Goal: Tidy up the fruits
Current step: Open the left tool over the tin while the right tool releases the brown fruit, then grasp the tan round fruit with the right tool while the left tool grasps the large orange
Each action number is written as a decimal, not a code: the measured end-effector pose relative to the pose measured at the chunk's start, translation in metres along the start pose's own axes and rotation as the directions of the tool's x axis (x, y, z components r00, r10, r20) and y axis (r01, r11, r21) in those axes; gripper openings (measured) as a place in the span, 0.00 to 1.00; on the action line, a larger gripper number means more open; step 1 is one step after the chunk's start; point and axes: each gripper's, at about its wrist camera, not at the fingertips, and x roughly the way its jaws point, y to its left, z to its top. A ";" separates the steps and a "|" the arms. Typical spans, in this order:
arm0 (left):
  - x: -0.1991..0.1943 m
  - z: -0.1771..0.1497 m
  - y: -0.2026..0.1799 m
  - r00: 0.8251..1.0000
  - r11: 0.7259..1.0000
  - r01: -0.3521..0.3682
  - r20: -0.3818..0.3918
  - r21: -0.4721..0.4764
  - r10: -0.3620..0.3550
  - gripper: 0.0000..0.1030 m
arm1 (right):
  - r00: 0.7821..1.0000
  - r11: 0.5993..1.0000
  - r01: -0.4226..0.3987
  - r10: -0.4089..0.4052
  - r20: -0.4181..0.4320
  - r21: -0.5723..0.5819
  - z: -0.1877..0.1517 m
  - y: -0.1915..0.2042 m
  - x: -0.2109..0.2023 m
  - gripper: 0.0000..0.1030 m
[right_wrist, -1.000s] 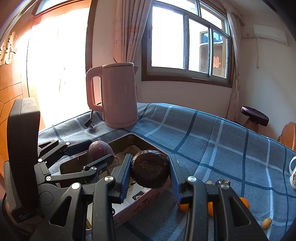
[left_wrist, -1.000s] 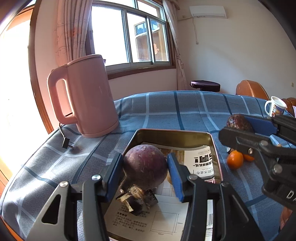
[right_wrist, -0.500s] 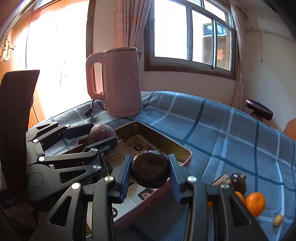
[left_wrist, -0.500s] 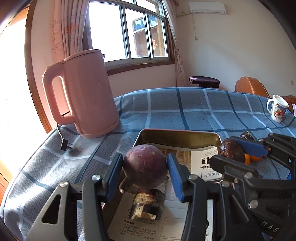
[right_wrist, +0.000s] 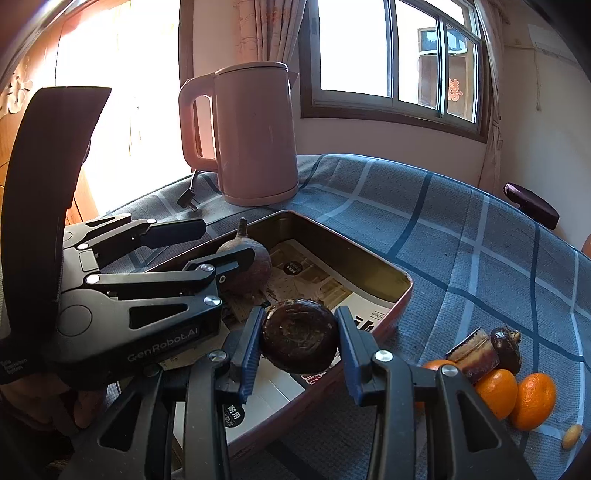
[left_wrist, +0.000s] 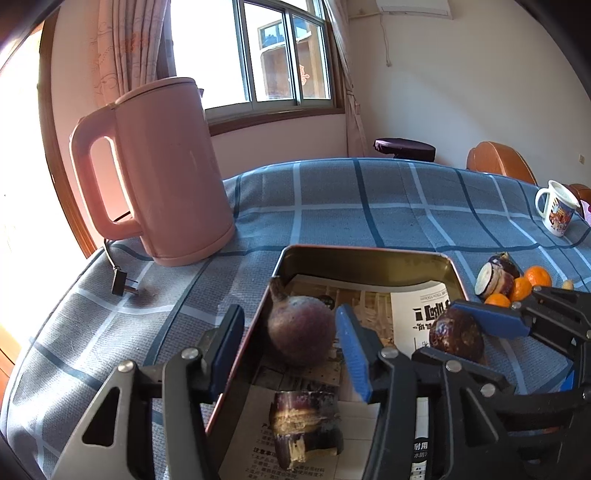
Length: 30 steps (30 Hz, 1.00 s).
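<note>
Bright daylight pours through a wood-framed window (left_wrist: 280, 59) at upper centre, a patterned curtain (left_wrist: 129, 44) at its left. Cream walls (left_wrist: 461, 92) carry an air conditioner (left_wrist: 413, 3) upper right. A dark stool (left_wrist: 404, 147) and orange chair (left_wrist: 498, 162) stand beyond.

**Two black grippers with blue pads**

The left gripper (left_wrist: 290, 354) is matte black plastic, built from flat linked bars with triangular cut-outs and round silver screws at the joints. Its fingers (left_wrist: 352, 352) carry ribbed blue pads. Seen from the right wrist, its side bears pale "GenRobot.AI" lettering, and a broad dark strap rises behind it. The right gripper (right_wrist: 299, 345) has the same black frame, silver screws and ribbed blue pads.
</note>
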 end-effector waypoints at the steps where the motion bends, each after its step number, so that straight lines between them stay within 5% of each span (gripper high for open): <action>1: -0.001 0.000 0.002 1.000 1.000 -0.009 0.004 -0.009 0.009 0.63 | 1.000 1.000 -0.003 0.003 0.000 -0.003 0.000 0.001 0.000 0.40; 2: -0.003 0.001 0.003 1.000 1.000 -0.007 0.010 -0.018 0.007 0.72 | 1.000 1.000 -0.008 0.008 0.001 -0.008 0.000 0.002 -0.001 0.45; 5: -0.015 0.002 0.004 0.999 1.000 0.001 0.036 -0.031 0.000 0.78 | 1.000 0.999 0.019 -0.018 0.025 -0.037 -0.003 0.009 -0.009 0.63; 16: -0.058 0.015 -0.042 0.988 0.997 0.069 0.137 0.015 -0.071 0.88 | 0.977 0.977 0.178 -0.190 0.101 0.113 -0.022 -0.063 -0.081 0.64; 22: -0.065 0.018 -0.099 0.980 0.982 0.148 0.113 0.117 -0.161 0.89 | 0.921 0.909 0.370 -0.386 0.055 0.191 -0.049 -0.122 -0.111 0.64; 30: -0.066 0.025 -0.163 0.972 0.957 0.193 0.091 0.218 -0.216 0.92 | 0.866 0.814 0.482 -0.499 -0.035 0.326 -0.075 -0.188 -0.136 0.64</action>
